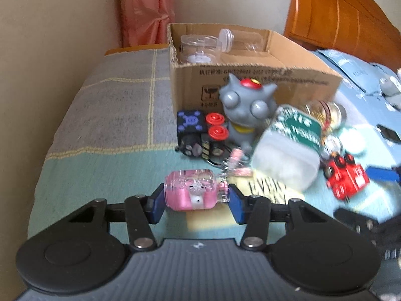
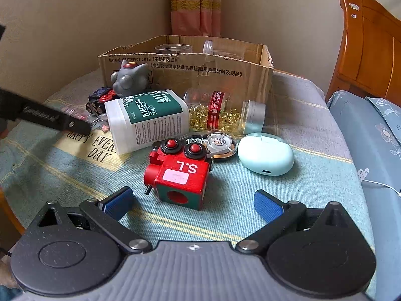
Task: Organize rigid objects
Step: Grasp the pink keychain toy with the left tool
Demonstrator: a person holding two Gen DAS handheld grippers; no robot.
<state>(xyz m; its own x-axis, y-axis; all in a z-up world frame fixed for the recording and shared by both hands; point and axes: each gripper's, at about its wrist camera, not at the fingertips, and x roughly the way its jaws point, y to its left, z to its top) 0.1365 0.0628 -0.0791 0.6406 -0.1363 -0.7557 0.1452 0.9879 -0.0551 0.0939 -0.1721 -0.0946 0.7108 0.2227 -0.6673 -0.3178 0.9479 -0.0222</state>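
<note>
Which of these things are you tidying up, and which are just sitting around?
Tidying up:
pink toy held in left gripper
red toy train before open right gripper
cotton swab bottle
capsule jar
grey cat figure
cardboard box

Sitting around:
curtain
wooden headboard
pillow

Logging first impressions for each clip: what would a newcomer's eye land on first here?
Probably the pink toy clamped between the left gripper fingers, low in the left wrist view. Next, the red toy train marked S.L on the blanket, just ahead of the open right gripper. Behind them stands the cardboard box with a grey big-eyed figurine in front.
</note>
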